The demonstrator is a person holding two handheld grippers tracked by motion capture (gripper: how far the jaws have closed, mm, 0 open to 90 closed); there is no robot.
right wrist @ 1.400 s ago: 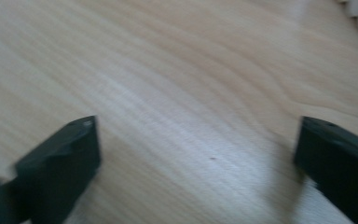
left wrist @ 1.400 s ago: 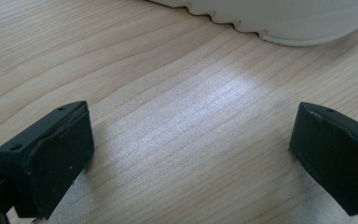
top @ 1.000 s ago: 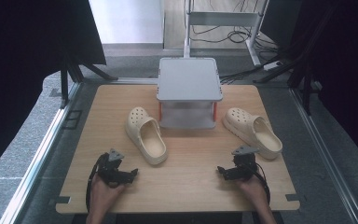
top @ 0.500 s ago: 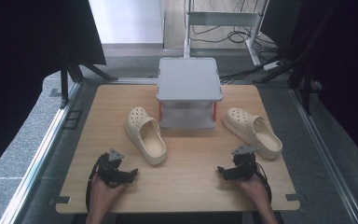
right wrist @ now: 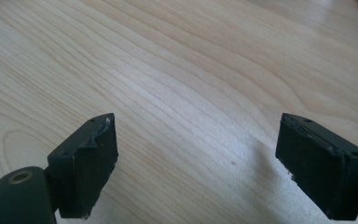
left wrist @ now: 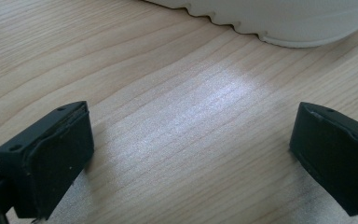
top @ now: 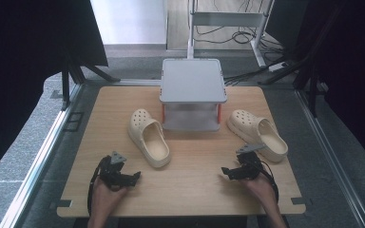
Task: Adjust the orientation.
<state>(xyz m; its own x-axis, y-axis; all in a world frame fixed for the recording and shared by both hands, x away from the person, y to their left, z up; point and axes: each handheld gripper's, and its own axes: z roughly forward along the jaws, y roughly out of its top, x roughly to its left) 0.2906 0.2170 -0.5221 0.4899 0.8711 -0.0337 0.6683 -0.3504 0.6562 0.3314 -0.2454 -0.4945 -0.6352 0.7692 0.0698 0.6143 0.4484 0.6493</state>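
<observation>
Cream foam clog [top: 149, 137] lies just ahead of the left gripper [top: 132, 176], whose jaws are spread over the light wooden surface [top: 195, 171]; the right gripper [top: 228, 171], jaws also spread, sits beside a second cream clog [top: 259, 134], grey two-tier stand [top: 192, 92] beyond

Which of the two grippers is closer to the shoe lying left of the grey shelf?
Left. The left gripper sits just below-left of that shoe, whose sole edge shows in its own view. The right gripper is farther off, to the shoe's right.
</observation>
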